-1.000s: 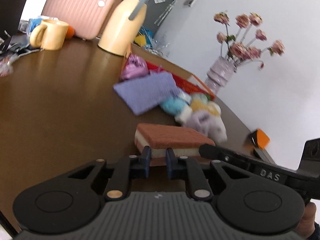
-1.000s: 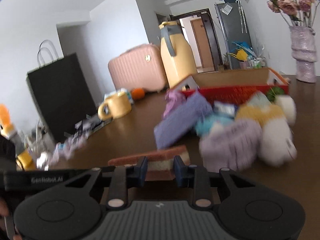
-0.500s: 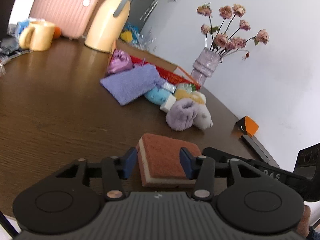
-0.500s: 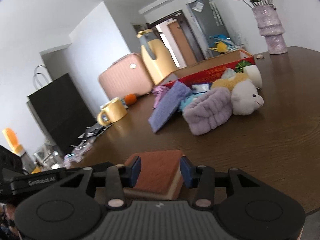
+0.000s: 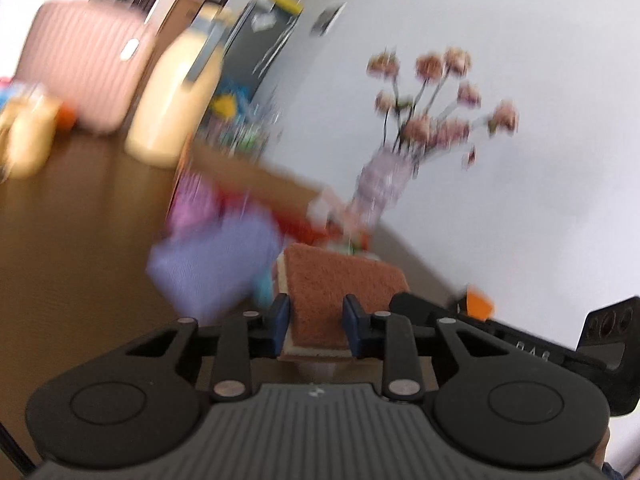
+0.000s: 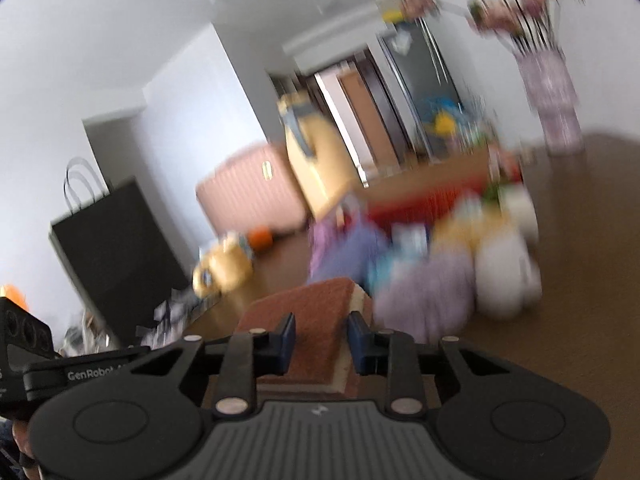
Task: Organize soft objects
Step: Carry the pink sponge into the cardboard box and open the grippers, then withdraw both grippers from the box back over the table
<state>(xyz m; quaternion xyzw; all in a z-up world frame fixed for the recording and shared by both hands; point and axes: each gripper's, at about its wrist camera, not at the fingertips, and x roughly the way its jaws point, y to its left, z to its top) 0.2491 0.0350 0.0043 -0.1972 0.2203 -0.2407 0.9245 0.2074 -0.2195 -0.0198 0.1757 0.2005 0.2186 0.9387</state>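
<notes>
1. Left wrist view: half a second ago the sponge (image 5: 336, 292) lay flat on the table (image 5: 72, 248); now it tilts up, raised, with the left gripper (image 5: 316, 322) closing, pads pinching its near edge.
2. Ahead of it, the purple cloth (image 5: 216, 260) and box (image 5: 256, 176).
3. Right gripper (image 6: 320, 338) likewise closing on the sponge's other end; a shared carry has probably begun.

One sponge (image 5: 340, 280), two tools (image 5: 314, 322)
</notes>
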